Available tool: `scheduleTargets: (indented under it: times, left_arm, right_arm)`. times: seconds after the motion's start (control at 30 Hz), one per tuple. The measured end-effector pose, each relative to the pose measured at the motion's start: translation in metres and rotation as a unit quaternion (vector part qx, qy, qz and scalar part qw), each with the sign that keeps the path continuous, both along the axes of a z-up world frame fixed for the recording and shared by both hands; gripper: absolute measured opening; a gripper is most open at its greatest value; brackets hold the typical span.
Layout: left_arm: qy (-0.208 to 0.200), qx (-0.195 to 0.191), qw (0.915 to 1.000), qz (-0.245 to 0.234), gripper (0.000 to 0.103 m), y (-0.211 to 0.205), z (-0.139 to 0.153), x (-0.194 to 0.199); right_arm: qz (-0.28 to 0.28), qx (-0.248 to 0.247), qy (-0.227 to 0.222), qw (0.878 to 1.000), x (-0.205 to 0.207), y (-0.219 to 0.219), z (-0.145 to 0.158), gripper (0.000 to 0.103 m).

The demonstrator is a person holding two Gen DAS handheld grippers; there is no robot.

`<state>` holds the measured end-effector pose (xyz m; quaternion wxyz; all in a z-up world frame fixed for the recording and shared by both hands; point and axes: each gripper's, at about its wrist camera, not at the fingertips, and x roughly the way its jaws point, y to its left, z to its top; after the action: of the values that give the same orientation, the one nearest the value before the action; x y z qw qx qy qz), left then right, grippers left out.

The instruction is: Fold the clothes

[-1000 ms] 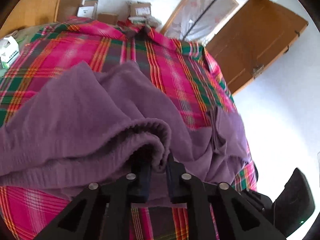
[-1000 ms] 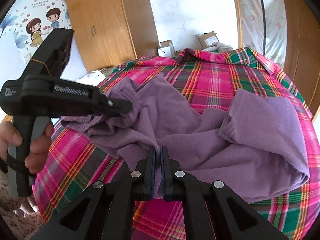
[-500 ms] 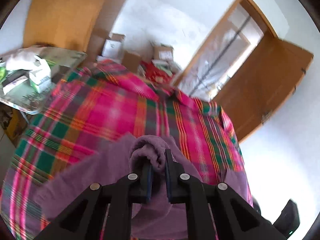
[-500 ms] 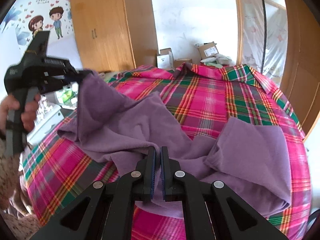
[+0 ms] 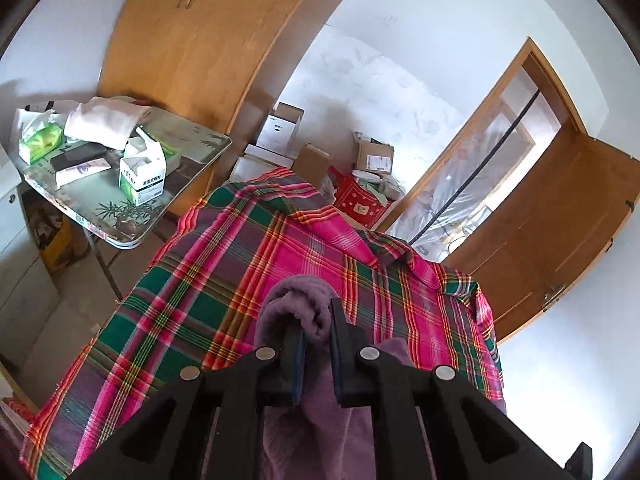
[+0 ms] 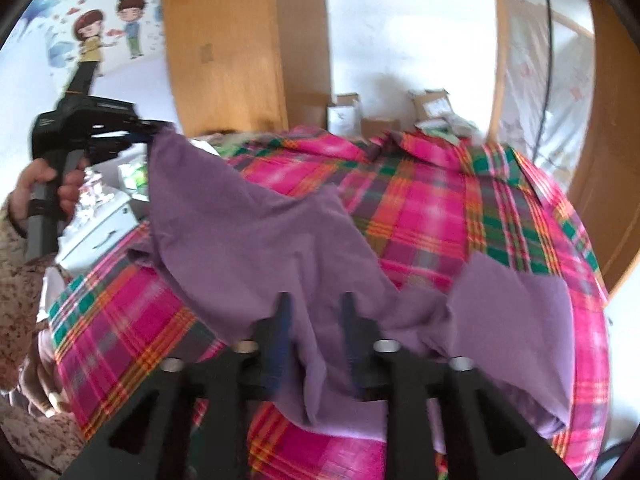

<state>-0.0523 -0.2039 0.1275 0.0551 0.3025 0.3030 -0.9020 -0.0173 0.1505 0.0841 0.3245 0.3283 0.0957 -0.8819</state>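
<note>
Over the bed (image 5: 192,312), which is covered with a pink, green and orange plaid sheet, the left gripper (image 5: 316,344) is raised high and pinches a bunched fold of the purple garment (image 5: 298,308) between its fingers, the cloth bulging above the tips and hanging down behind them. In the right wrist view the same gripper (image 6: 146,134) appears at the upper left, gripped by the person's hand (image 6: 48,184) in a speckled sleeve, and the purple garment (image 6: 248,232) stretches from it as a taut sheet slanting down toward the right gripper (image 6: 316,320). The right gripper's fingers stand spread apart with the fabric passing between and over them; the view is blurred, so whether either pad actually presses the cloth is hard to say, but the jaws are clearly not closed. The far part of the garment lies crumpled on the sheet at the lower right, near the bed's edge. Beside the bed, to the left, a small table (image 5: 188,168) carries boxes and packets, in front of a wooden wardrobe (image 5: 192,52). Cardboard boxes (image 5: 372,154) sit on the floor past the foot of the bed, near an open wooden door (image 5: 560,232).
</note>
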Motion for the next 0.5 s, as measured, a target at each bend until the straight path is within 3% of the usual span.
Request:
scheduleTargets:
  times: [0.1, 0.2, 0.4, 0.5]
  left_arm:
    - [0.001, 0.004, 1.0000, 0.000, 0.011, -0.004, 0.000, -0.002]
    - [0.004, 0.007, 1.0000, 0.001, 0.011, -0.006, 0.002, -0.003]
    - [0.016, 0.012, 0.9998, 0.005, 0.011, -0.014, 0.010, -0.004]
    - [0.019, 0.008, 0.9997, 0.008, 0.011, -0.017, 0.014, -0.007]
  right_arm:
    - [0.034, 0.005, 0.011, 0.999, 0.007, -0.023, 0.000, 0.034]
    - [0.070, 0.025, 0.018, 0.997, 0.012, -0.052, -0.011, 0.043]
    - [0.107, 0.057, 0.000, 0.993, 0.015, -0.096, -0.037, 0.048]
    - [0.116, 0.085, 0.025, 0.989, 0.021, -0.110, -0.044, 0.048]
